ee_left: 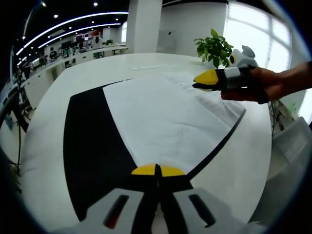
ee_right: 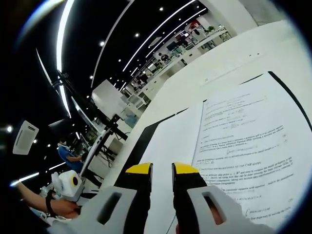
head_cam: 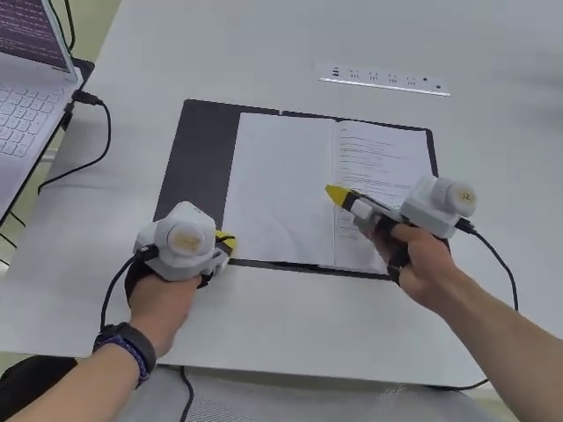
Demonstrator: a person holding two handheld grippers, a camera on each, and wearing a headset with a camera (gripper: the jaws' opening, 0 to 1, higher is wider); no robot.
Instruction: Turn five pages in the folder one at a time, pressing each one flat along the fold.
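White table (head_cam: 264, 53), open folder (head_cam: 281, 185) (black cover), laptop (head_cam: 22, 114), socket strip (head_cam: 383, 79)

A laptop (head_cam: 22, 97) sits at the left edge of the white table (head_cam: 264, 53), with a black wire (head_cam: 101, 141) beside it. A strip of sockets (head_cam: 383, 79) lies near the far edge. Long lights (ee_right: 62, 30) shine on the dark ceiling. A green plant (ee_left: 214, 46) stands by a bright window (ee_left: 263, 29).

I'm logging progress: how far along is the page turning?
At least one page looks turned: a blank sheet lies flat left of the fold, printed page on the right. In hand: right claw is over the fold, slightly open; left claw, shut, sits at the near edge of the folder. Turns left: cannot tell.
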